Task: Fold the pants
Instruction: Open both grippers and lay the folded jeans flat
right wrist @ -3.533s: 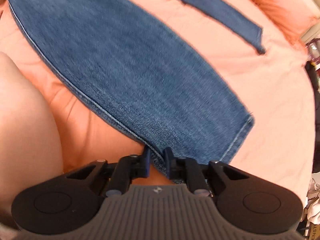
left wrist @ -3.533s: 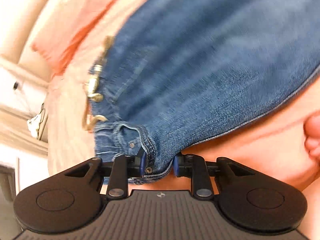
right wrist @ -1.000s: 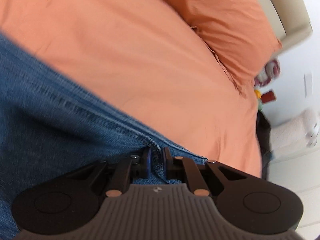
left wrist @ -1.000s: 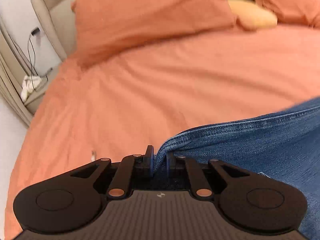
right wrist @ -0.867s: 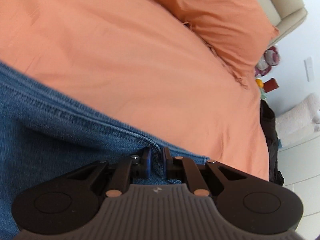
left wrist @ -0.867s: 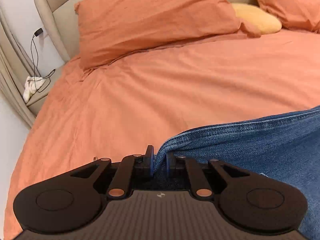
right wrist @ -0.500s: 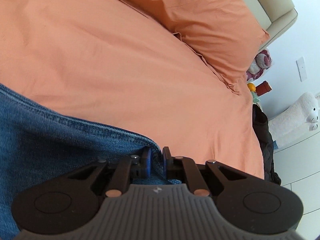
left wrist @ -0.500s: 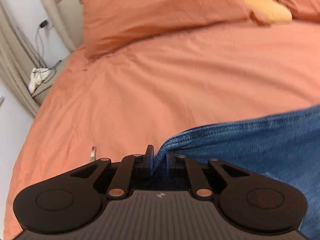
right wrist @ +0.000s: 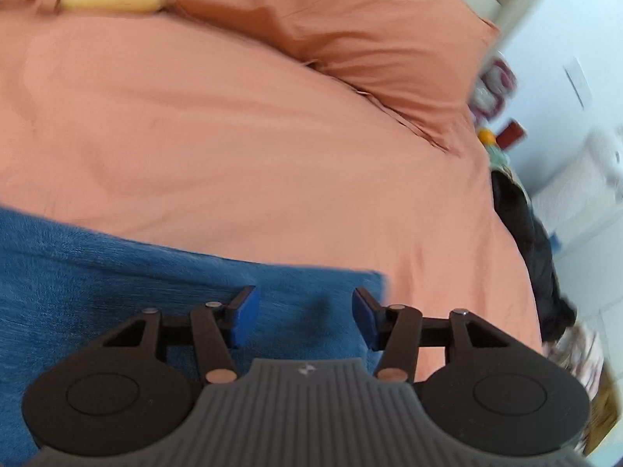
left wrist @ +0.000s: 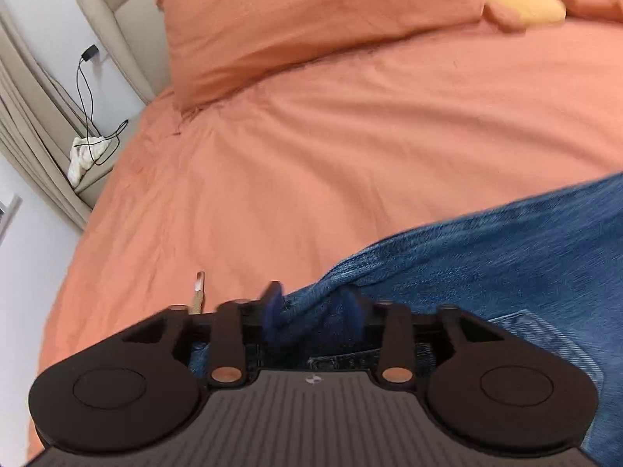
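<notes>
Left wrist view: the left claw (left wrist: 313,307), clamped on the jeans (left wrist: 486,272) a moment ago, is opening around a loose denim edge; the right claw (right wrist: 303,317) is opening too, empty, above jeans dropped on the bed (right wrist: 233,136) — fold laid.

Bedroom: bed (left wrist: 350,148), pillows (left wrist: 296,27)

The pants (left wrist: 486,257) are blue denim jeans, lying on the orange bedding. In the left wrist view they fill the lower right of the frame, a stitched edge rising in a raised fold at bottom centre, with a seamed pocket at lower right. In the right wrist view they (right wrist: 117,272) spread flat across the lower left.
</notes>
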{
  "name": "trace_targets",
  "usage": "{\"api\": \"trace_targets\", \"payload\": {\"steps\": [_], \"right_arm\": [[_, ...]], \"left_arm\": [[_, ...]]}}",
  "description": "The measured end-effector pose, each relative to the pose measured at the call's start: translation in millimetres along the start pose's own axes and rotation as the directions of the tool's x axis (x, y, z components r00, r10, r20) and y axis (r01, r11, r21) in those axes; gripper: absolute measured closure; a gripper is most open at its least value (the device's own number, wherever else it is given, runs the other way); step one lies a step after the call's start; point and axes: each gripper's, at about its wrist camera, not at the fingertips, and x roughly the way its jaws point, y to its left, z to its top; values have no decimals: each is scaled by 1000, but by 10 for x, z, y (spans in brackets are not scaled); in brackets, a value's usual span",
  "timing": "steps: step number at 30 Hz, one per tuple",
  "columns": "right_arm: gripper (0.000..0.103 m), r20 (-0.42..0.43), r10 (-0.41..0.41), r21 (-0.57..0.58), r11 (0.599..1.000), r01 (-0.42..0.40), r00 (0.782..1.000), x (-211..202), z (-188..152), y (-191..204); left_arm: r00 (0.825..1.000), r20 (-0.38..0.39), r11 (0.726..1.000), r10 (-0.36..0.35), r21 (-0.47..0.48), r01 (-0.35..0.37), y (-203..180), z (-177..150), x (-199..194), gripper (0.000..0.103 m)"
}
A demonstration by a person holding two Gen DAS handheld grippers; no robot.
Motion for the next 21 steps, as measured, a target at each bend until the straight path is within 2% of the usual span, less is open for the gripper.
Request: {"api": "trace_targets", "payload": {"steps": [2, 5, 7, 12, 14, 17, 18, 19, 20, 21], "right_arm": [[47, 8, 7, 70, 997, -8, 1000, -124, -58, -275], [46, -12, 10, 175, 985, -8, 1000, -230, -237, -653], [46, -27, 54, 268, 962, -45, 998, -271, -438, -844], [47, -49, 98, 414, 908, -69, 994, -312, -1051, -1020], [47, -35, 132, 520, 849, -95, 991, -299, -1275, -1101], [49, 13, 226, 699, 694, -171, 974, -172, -1517, -1250], [55, 40, 243, 738, 647, -192, 969, -143, -1554, -1280], [67, 65, 258, 763, 610, -215, 964, -127, -1556, -1285], [76, 82, 268, 773, 590, -231, 960, -110, -1524, -1286], [94, 79, 274, 771, 593, -233, 958, -97, -1474, -1269]], "left_arm": [[1000, 10, 1000, -20, -21, 20, 59, -18, -140, 48], [999, 18, 999, -36, -7, 36, 63, -87, -333, 48], [998, 17, 998, -59, -18, 59, 68, -185, -460, 48], [998, 2, 998, -60, -9, 60, 39, -435, -616, 48], [999, -16, 999, -50, -11, 50, 31, -531, -629, 48], [998, -53, 999, -40, -37, 38, 36, -620, -575, 49], [998, -60, 998, -34, -48, 31, 39, -642, -552, 49], [997, -66, 998, -29, -59, 26, 47, -664, -536, 49], [997, -71, 997, -25, -69, 20, 49, -684, -517, 49], [997, -78, 997, -18, -71, 12, 34, -688, -495, 49]]}}
